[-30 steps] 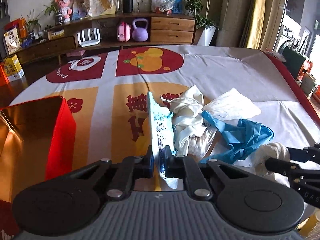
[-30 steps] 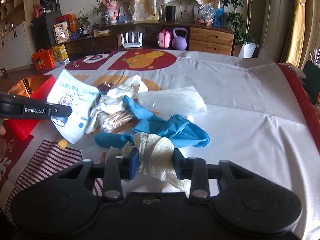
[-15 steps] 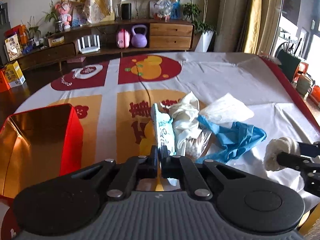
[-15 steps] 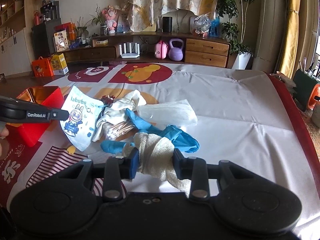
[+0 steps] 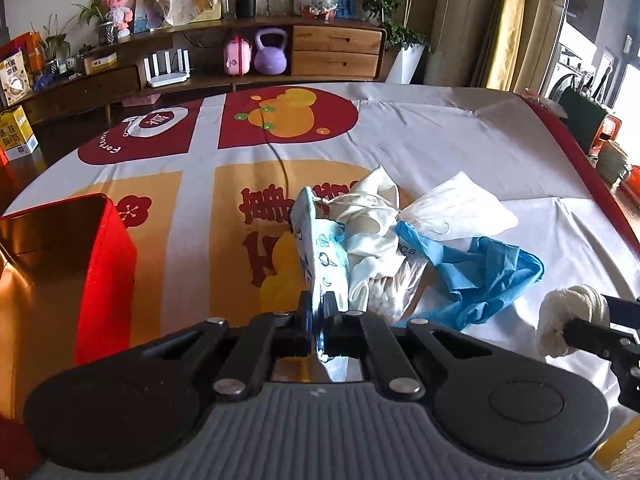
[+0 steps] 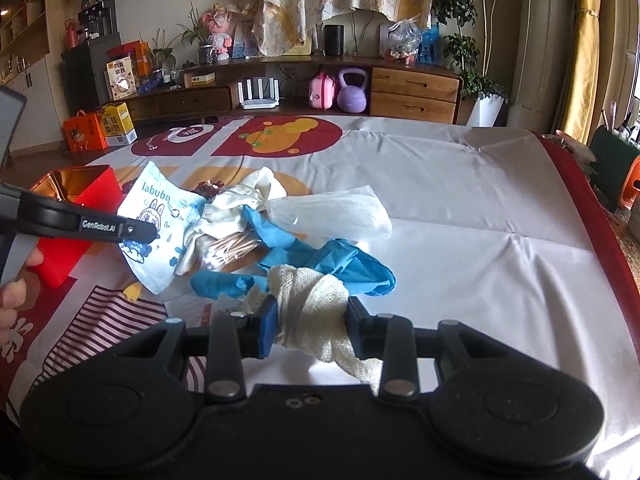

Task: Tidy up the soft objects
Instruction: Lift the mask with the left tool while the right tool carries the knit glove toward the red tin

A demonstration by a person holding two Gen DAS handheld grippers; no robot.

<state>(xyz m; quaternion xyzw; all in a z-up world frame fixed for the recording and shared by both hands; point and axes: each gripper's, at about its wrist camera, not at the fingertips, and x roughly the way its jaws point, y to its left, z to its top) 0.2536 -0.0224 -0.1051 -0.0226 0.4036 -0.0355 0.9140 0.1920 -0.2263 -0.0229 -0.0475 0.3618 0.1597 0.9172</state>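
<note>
My left gripper (image 5: 317, 312) is shut on a white face mask (image 5: 320, 248) printed with blue cartoon figures, lifted edge-on above the cloth. From the right wrist view the same mask (image 6: 160, 232) hangs from the left gripper (image 6: 150, 234) beside a red box (image 6: 80, 216). My right gripper (image 6: 310, 320) is shut on a knotted cream gauze bundle (image 6: 308, 304), also seen at the right edge as the gauze bundle (image 5: 568, 312). On the table lie a blue glove (image 6: 320, 264), a white cloth (image 6: 236, 204), cotton swabs (image 6: 228, 246) and a white gauze sheet (image 6: 332, 212).
The open red box (image 5: 100, 272) with a gold lining stands at the left of the table. A patterned tablecloth (image 5: 440, 140) covers the table; its right edge is red. A sideboard (image 6: 400, 88) with clutter runs along the back wall. A hand (image 6: 16, 292) shows at far left.
The left gripper has lifted the mask up and slightly back from the pile. The right gripper has risen a little with the gauze bundle still in it.
</note>
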